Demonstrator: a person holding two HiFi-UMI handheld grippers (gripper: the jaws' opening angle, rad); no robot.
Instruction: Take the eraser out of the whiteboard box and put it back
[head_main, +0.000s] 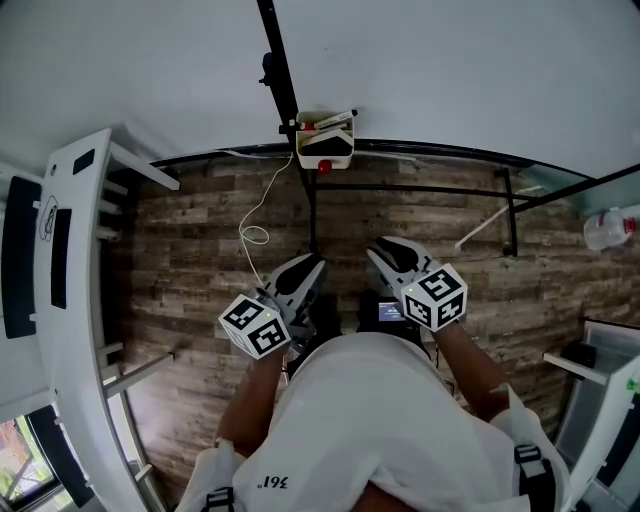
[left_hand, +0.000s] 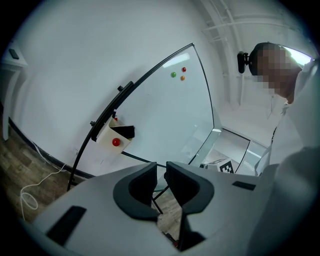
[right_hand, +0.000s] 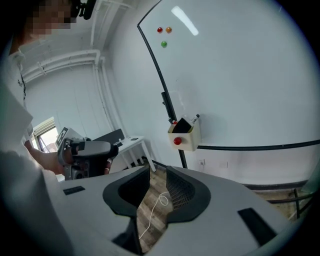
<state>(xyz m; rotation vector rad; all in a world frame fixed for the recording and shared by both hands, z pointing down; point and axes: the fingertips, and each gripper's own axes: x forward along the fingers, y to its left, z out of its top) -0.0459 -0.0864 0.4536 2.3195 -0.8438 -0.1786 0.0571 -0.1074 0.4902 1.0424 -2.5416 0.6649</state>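
The cream whiteboard box (head_main: 325, 143) hangs on the whiteboard's lower edge, with a red magnet on its front. The black eraser (head_main: 327, 141) stands in it beside markers. The box (left_hand: 114, 136) and eraser (left_hand: 125, 132) show at the left of the left gripper view, and the box (right_hand: 185, 136) and eraser (right_hand: 183, 125) at mid-height in the right gripper view. My left gripper (head_main: 305, 265) (left_hand: 161, 167) and right gripper (head_main: 385, 250) (right_hand: 158, 170) are held side by side near my body, well short of the box. Both are open by a narrow gap, with nothing between the jaws.
The whiteboard (head_main: 450, 70) stands on a black frame (head_main: 400, 188) over a wood-pattern floor. A white cable (head_main: 255, 235) loops on the floor below the box. White furniture (head_main: 70, 250) stands at the left, and a spray bottle (head_main: 610, 228) at the right. Three coloured magnets (left_hand: 173, 74) stick to the board.
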